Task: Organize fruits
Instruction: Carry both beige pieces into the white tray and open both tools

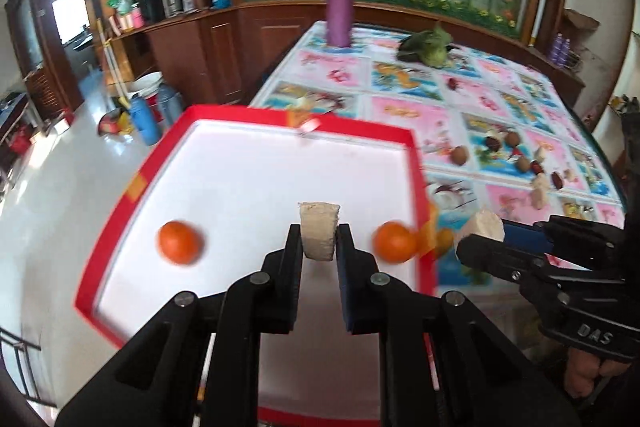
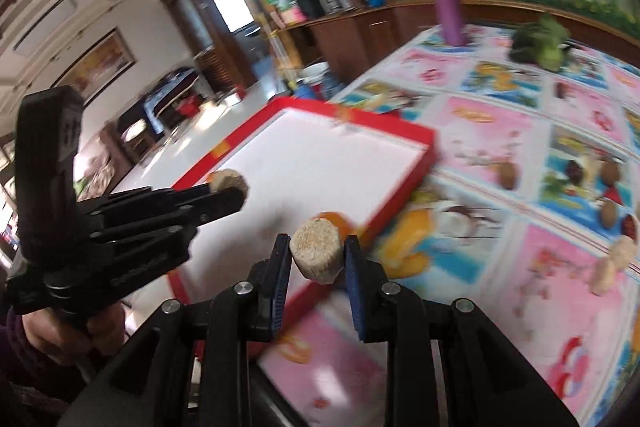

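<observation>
Motion blur smears the two oranges (image 1: 181,242) in the red-rimmed tray (image 1: 120,203); a third orange (image 2: 334,218) hides behind the beige chunk (image 2: 317,251) in the right wrist view. The tray's near edge is cut off. Small brown pieces (image 1: 460,155) on the surface (image 1: 404,111) are too small to identify.
</observation>
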